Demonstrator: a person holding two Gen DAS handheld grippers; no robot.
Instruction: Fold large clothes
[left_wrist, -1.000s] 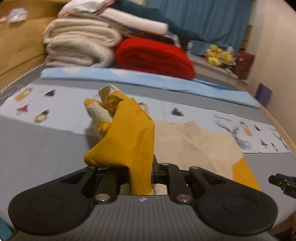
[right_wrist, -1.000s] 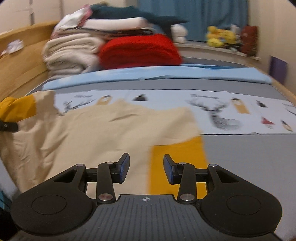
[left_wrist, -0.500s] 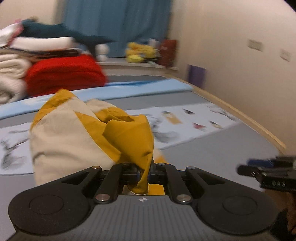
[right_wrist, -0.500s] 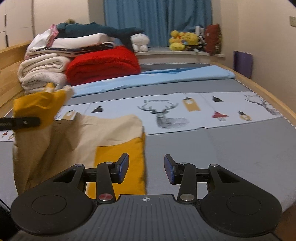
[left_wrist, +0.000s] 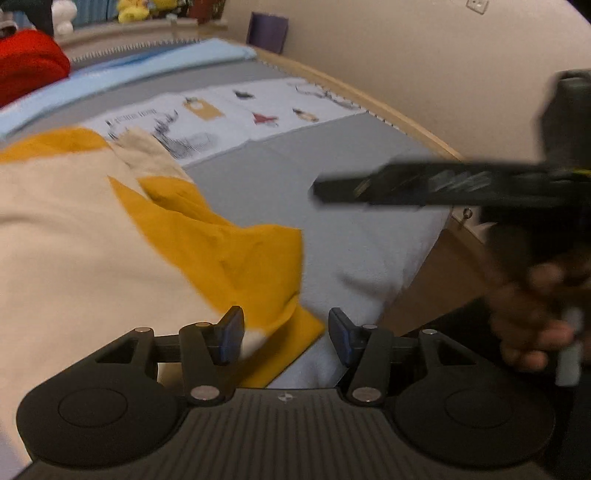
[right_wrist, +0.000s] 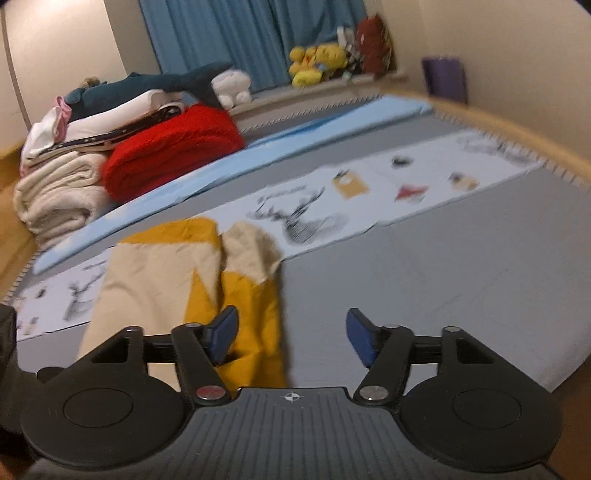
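**Two grippers opening over a cream and mustard garment on the bed**

Most of what I see is the bed (right_wrist: 461, 288), covered in grey with a pale printed strip of deer and small figures running across it and a light blue band beyond that. At its far left sits a stack of folded cream blankets (right_wrist: 55, 199) with a red blanket (right_wrist: 170, 151) beside it and more folded things on top. Blue curtains (right_wrist: 229, 33) hang behind, with yellow plush toys (right_wrist: 314, 62) on the ledge below them.

The garment (left_wrist: 92, 236), cream with mustard panels, lies on the grey cover at the near left of the bed, partly folded over itself, a cream flap and mustard edge at its far end.

My left gripper (left_wrist: 286, 334) has its jaws opening; a mustard corner of the garment lies between them, with the pads not pressing on it. My right gripper (right_wrist: 291, 334) is also opening, its left finger over the mustard edge, nothing clamped. In the left wrist view my right hand (left_wrist: 535, 314) shows blurred at the right, holding its gripper.
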